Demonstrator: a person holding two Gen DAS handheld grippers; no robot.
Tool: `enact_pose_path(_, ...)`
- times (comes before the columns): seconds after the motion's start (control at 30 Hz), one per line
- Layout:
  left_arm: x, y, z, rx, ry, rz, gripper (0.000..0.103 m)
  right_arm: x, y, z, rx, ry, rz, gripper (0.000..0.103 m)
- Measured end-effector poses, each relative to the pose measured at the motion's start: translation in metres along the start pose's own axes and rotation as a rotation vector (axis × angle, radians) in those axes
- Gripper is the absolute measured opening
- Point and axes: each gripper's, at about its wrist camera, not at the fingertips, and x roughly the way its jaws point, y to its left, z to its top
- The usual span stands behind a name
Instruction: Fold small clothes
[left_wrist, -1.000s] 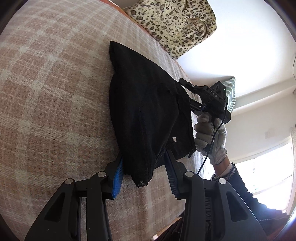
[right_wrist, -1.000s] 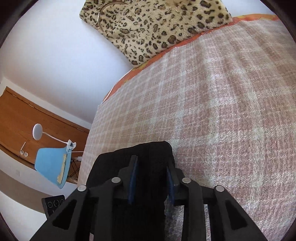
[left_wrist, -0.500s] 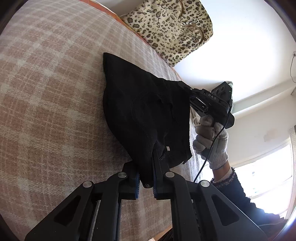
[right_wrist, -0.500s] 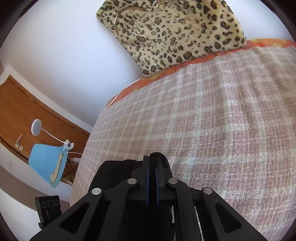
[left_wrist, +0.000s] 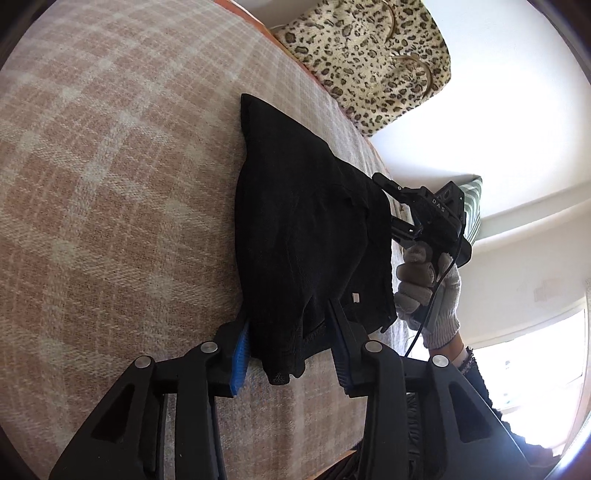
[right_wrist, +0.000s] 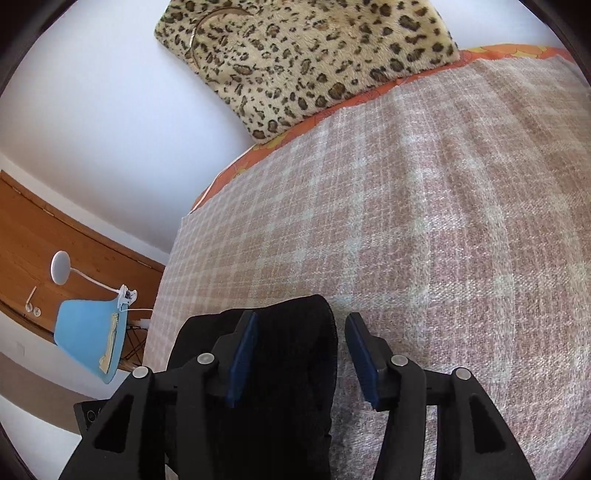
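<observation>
black garment (left_wrist: 306, 236) flat on plaid bed (left_wrist: 110, 184), edges between both sets of jaws. left gripper (left_wrist: 288, 350), right gripper (right_wrist: 299, 354): jaws apart, nothing clamped. advice: close on hem corners together, lift evenly, avoid bunching.

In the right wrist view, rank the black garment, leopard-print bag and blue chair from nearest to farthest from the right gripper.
1. Black knit garment, between the open right gripper fingers.
2. Light blue chair, lower left, off the bed.
3. Leopard-print furry bag, top, against the wall.

Plaid blanket (right_wrist: 443, 221), leopard-print bag (right_wrist: 314, 55) at its far edge, blue chair (right_wrist: 88, 339), white lamp (right_wrist: 61, 267)
</observation>
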Motion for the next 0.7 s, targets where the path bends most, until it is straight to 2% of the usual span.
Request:
enact_pose_path(0.1,0.010,-0.001,0.005,-0.011,-0.004,-0.030,0.036,0.001,-0.008,0.000,0.040,-0.010,0.055,0.052)
enact_pose_path(0.17,0.017,-0.005,0.007,0.007,0.006,-0.032,0.031,0.005,-0.004,0.000,0.030,-0.002,0.065,0.052)
enact_pose_path(0.2,0.020,-0.009,0.007,0.027,0.009,-0.019,0.025,0.007,0.000,0.000,0.021,0.001,0.068,0.050)
enact_pose_path(0.23,0.024,-0.013,0.006,0.048,0.021,0.005,0.012,0.011,0.004,-0.001,0.011,0.015,0.072,0.046)
enact_pose_path(0.27,0.026,-0.014,0.004,0.060,0.026,0.023,0.008,0.016,0.008,-0.002,-0.002,0.033,0.068,0.035)
enact_pose_path(0.3,0.026,-0.014,0.003,0.062,0.022,0.030,0.008,0.021,0.013,-0.004,-0.019,0.048,0.049,0.026)
enact_pose_path(0.4,0.021,-0.017,0.001,0.073,0.002,0.049,0.008,0.023,0.024,-0.007,-0.072,0.034,-0.003,0.009)
enact_pose_path(0.53,0.009,-0.031,-0.002,0.123,-0.035,0.055,0.007,0.005,0.049,-0.006,-0.195,-0.031,-0.071,0.006)
enact_pose_path(0.7,0.004,-0.053,-0.006,0.187,-0.058,0.051,0.007,-0.019,0.081,-0.010,-0.310,-0.071,-0.106,0.005)
